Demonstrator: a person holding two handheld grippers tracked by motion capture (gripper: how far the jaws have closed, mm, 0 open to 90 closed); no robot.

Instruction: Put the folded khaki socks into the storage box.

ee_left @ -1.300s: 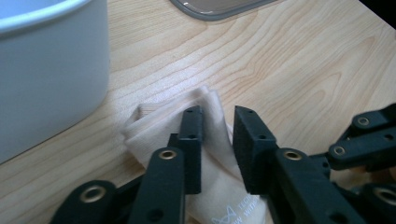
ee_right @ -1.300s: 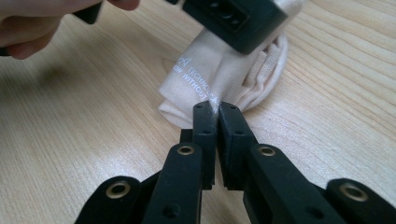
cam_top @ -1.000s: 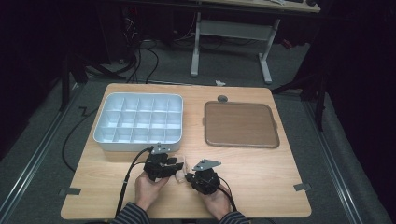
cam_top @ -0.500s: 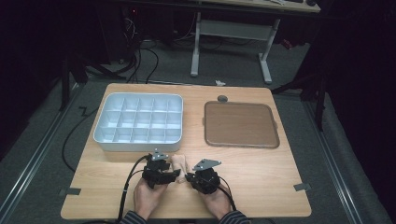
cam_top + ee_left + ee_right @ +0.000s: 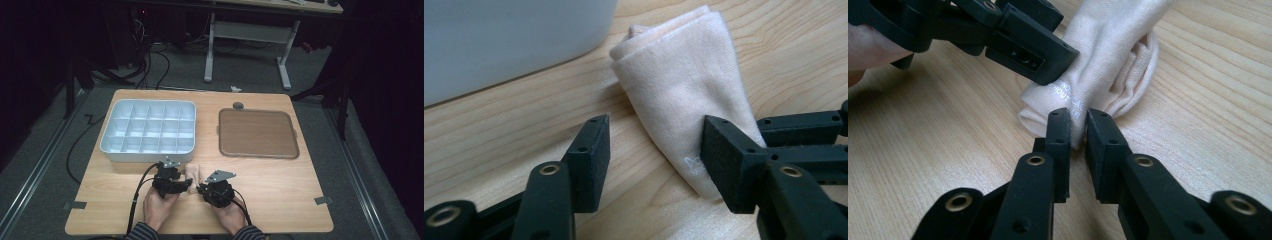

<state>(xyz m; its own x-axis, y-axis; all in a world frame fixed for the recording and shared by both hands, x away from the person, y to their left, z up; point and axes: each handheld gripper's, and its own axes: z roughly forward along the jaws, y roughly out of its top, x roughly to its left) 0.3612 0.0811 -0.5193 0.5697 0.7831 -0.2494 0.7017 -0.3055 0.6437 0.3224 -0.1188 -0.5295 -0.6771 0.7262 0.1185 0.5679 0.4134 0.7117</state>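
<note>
Since the earlier frame the left gripper (image 5: 189, 183) has slid a little along the table's (image 5: 280, 185) near edge, and its jaws have just been opening. They now stand spread on either side of the cloth's (image 5: 684, 95) narrow end: in the left gripper view one pad (image 5: 724, 160) rests against the cloth's side, while the other stands clear of it over bare wood. The right gripper (image 5: 1078, 131) has barely shifted; its jaws have just been opening slightly too, yet they stand close together with a thin fold of the cloth's edge between the pads, which seem to pinch it. The cloth, a folded cream piece with small white print, lies on the table between the two grippers, just in front of the white tray (image 5: 149, 131). A brown tray (image 5: 258, 133) sits well apart, to the right.
</note>
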